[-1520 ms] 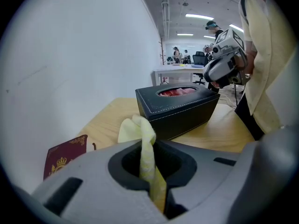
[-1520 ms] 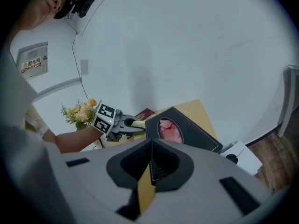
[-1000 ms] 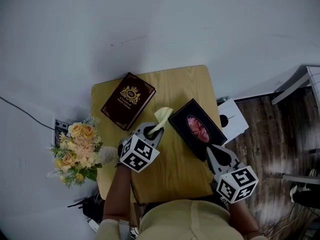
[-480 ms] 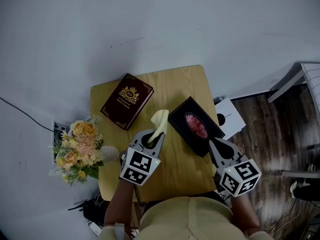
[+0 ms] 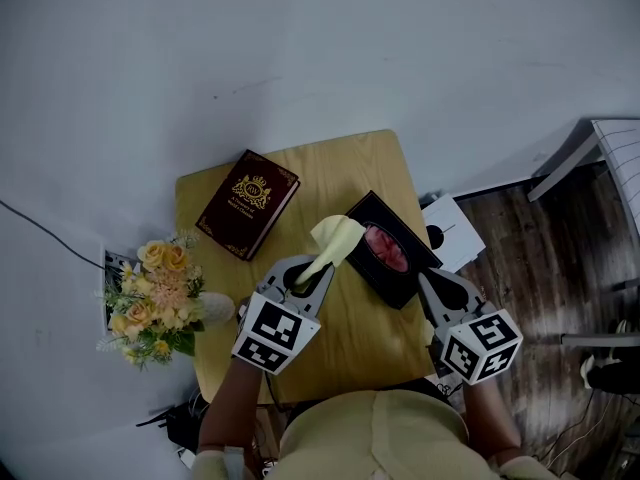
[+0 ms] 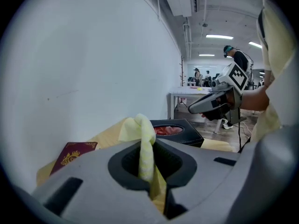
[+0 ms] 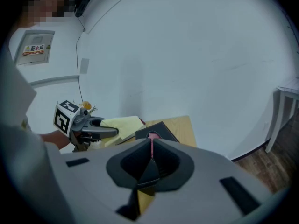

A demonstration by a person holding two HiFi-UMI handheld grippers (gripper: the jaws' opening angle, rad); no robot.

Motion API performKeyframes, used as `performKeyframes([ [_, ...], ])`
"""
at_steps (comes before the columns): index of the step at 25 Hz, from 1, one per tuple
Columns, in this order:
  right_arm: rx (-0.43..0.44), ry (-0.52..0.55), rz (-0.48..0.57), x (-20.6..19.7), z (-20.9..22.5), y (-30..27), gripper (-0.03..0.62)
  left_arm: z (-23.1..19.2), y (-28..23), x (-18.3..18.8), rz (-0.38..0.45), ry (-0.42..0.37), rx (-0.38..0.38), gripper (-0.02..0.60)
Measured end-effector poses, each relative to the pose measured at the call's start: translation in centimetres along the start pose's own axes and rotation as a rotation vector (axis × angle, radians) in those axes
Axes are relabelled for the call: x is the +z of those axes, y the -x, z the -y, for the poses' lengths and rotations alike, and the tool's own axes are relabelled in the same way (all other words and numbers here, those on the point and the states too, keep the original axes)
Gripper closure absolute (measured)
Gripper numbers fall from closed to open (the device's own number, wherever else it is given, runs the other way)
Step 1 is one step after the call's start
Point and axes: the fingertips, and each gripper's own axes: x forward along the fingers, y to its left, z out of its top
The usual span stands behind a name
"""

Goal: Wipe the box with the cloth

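Head view: box [image 5: 397, 251], black, sits on the right half of the table [image 5: 345, 333], long axis diagonal from far-left to near-right, oval opening up with pink tissue [image 5: 388, 249] showing. Left gripper [image 5: 306, 274] is closed on the cloth [image 5: 336, 236]; the yellow cloth runs from the jaws up and right, and its free end overlaps the box's far-left corner. Can't confirm contact from here. Right gripper [image 5: 446, 292] is just beside the box's near-right end, tips pointing at it. Book [image 5: 247, 202] lies far-left on the table, apart from the box. Flowers [image 5: 155, 293] stand off the table's left edge. Left gripper view: jaws clamped on the cloth, which stands up as a twisted strip and flops over at the top in front of the box; the box lies beyond, its near end toward the camera, with the book lower left. Right gripper view: jaws together, nothing held between them; the box lies straight ahead past the tips, long axis roughly along the jaw line.
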Motion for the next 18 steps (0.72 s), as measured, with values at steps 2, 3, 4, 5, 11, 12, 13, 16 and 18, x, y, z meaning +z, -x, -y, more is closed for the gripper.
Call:
performKeyframes([
  [2, 0.006, 0.000, -0.007, -0.1, 0.2, 0.1, 0.563, 0.4, -0.7, 0.5, -0.002, -0.031, -0.029, 0.546],
  [3, 0.017, -0.002, -0.012, -0.2, 0.1, 0.1, 0.562, 0.6, -1.1, 0.9, 0.000, -0.044, -0.042, 0.546],
  [4, 0.028, -0.004, -0.016, -0.2, 0.0, 0.1, 0.562, 0.8, -1.6, 1.4, 0.005, -0.057, -0.056, 0.546],
  [5, 0.038, -0.004, -0.017, -0.2, -0.1, 0.1, 0.562, 1.1, -2.1, 1.9, 0.010, -0.069, -0.072, 0.546],
  [11, 0.058, -0.004, -0.001, 0.2, 0.1, 0.6, 0.562, 2.8, -5.2, 4.9, 0.037, -0.127, -0.154, 0.546],
  [12, 0.059, -0.008, -0.001, 0.1, 0.3, 0.8, 0.562, 3.0, -5.6, 5.4, 0.039, -0.142, -0.164, 0.546],
  [13, 0.058, -0.011, -0.003, 0.0, 0.4, 0.9, 0.562, 3.2, -6.1, 5.9, 0.042, -0.161, -0.176, 0.546],
  [16, 0.060, -0.018, -0.014, -0.4, 1.0, 1.3, 0.562, 4.1, -7.5, 7.1, 0.034, -0.237, -0.229, 0.546],
  [18, 0.070, -0.017, -0.024, -0.6, 1.2, 1.5, 0.563, 4.9, -8.4, 7.6, 0.020, -0.297, -0.276, 0.546],
])
